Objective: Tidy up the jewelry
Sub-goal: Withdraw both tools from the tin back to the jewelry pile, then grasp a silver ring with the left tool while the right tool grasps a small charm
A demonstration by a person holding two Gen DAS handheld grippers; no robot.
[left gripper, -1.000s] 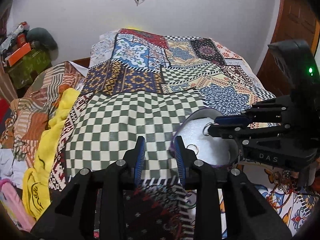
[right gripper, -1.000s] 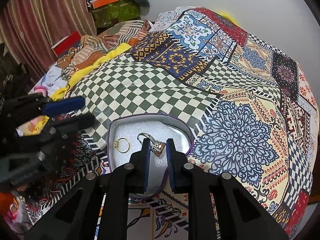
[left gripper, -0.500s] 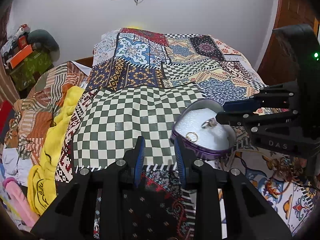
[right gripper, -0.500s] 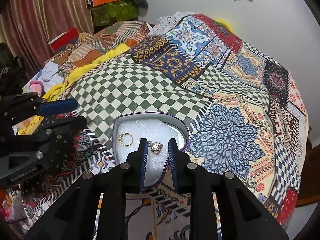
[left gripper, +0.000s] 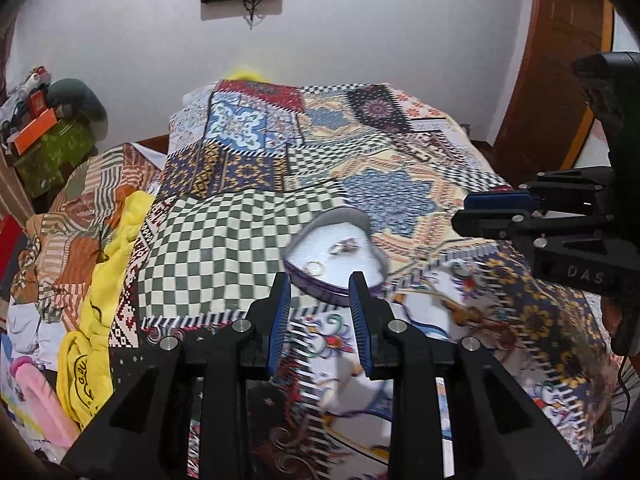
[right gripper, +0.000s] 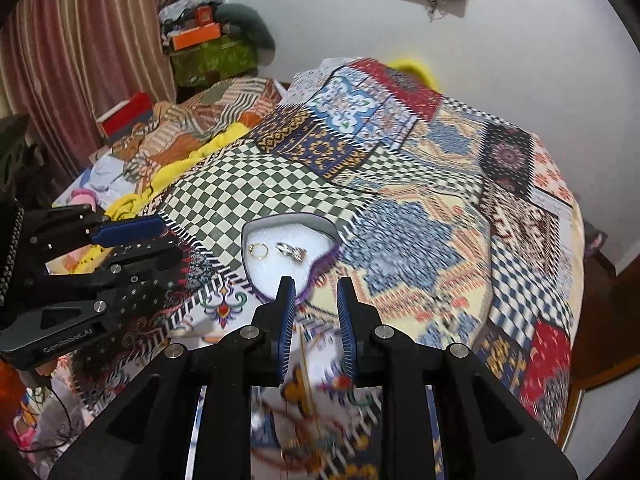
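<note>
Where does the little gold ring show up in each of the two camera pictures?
Left wrist view: the gold ring lies near the picture's middle, in the white-lined box, just above the left gripper.
Right wrist view: the gold ring sits left of centre, in the box's left half, above the right gripper.
Shared landmark: the silver stone ring beside it.

A heart-shaped jewelry box [right gripper: 256, 276] lies open on the patchwork bedspread [right gripper: 420, 216], with a plain ring [right gripper: 259, 250] in it to the left of a stone-set ring [right gripper: 294, 252]. Both grippers hang above the bedspread on the box's near side, the left gripper [right gripper: 156, 236] left of it, the right gripper [right gripper: 316, 312] just before it.
</note>
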